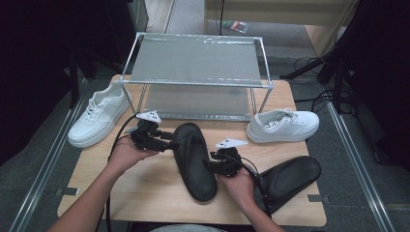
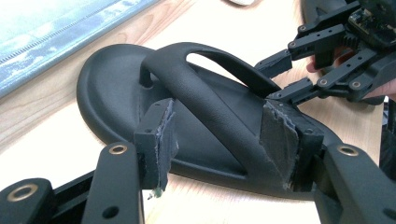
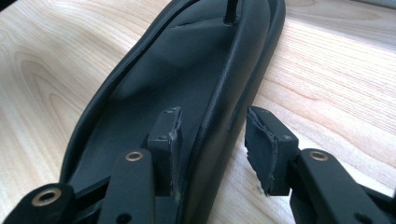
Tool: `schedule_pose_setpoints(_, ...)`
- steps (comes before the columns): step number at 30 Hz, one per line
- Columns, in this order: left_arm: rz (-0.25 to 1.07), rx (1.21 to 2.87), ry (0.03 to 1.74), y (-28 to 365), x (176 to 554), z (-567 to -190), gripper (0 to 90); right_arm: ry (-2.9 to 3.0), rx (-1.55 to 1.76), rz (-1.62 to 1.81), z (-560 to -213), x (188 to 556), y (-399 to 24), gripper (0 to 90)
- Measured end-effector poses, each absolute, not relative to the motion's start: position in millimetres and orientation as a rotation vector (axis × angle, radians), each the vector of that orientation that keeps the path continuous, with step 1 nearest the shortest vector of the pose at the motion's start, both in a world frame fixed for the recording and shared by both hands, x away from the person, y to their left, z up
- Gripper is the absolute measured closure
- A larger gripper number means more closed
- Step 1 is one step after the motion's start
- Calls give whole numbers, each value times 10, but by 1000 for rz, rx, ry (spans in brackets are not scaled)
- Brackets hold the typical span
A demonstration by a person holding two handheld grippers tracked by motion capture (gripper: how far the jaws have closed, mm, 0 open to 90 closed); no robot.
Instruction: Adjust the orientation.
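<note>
Grippers are straddling the black sandal [image 1: 194, 159] lying mid-table toward the front edge. Left gripper [image 2: 219, 142] is standing wide around the strap [image 2: 210, 100], pads not pressing. Right gripper [image 3: 212, 140] is gaping astride the sandal's side rim, gripping nothing.

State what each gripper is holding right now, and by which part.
Nothing is gripped. The left gripper stands open around the strap of the black flip-flop; the right gripper stands open astride its sole edge.

Tool [image 3: 212, 149] jaws straddle black sandal [image 3: 187, 84] rim, seemingly not pressing.
</note>
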State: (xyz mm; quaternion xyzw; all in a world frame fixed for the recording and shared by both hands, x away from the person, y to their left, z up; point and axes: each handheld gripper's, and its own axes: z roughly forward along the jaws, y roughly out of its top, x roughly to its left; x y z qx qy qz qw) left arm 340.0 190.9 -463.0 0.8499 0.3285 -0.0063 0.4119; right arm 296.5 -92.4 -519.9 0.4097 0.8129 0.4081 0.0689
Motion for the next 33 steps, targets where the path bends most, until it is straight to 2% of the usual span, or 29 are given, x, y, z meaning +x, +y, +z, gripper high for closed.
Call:
schedule_pose_setpoints(19,-14,2136,831,1935,3445,-4647,437,2393,1242,1197,-5267,3046,-794,661)
schedule_pose_setpoints(24,2,2130,823,1929,3430,-4621,445,2365,1242,1213,-5233,3053,-841,768)
schedule_pose_setpoints(33,-9,2139,822,1919,3431,-4634,444,2369,1263,1224,-5200,3091,-888,815)
